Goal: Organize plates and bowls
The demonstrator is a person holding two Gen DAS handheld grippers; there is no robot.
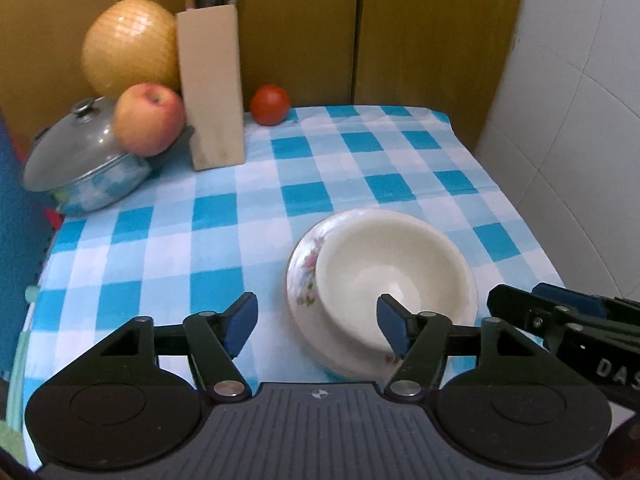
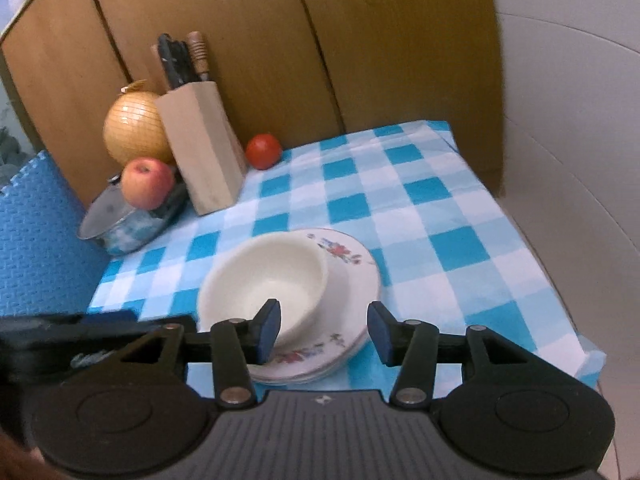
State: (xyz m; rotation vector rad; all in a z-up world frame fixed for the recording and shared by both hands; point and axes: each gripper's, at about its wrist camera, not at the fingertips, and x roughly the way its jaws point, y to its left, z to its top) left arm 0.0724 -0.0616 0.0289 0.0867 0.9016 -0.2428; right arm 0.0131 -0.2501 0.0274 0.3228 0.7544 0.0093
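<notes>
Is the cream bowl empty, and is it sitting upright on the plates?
Empty and upright: the cream bowl shows a bare inside, mouth up, on the floral plates.

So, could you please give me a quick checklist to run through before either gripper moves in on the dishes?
1. Left gripper open: ok.
2. Right gripper open: ok.
3. Cream bowl upright on the floral plates: ok.
4. Bowl centred on the plates: not ok, it sits toward one side.
5. Number of stacked plates: cannot tell.
6. Tomato, knife block and pot away from the stack: ok.
</notes>
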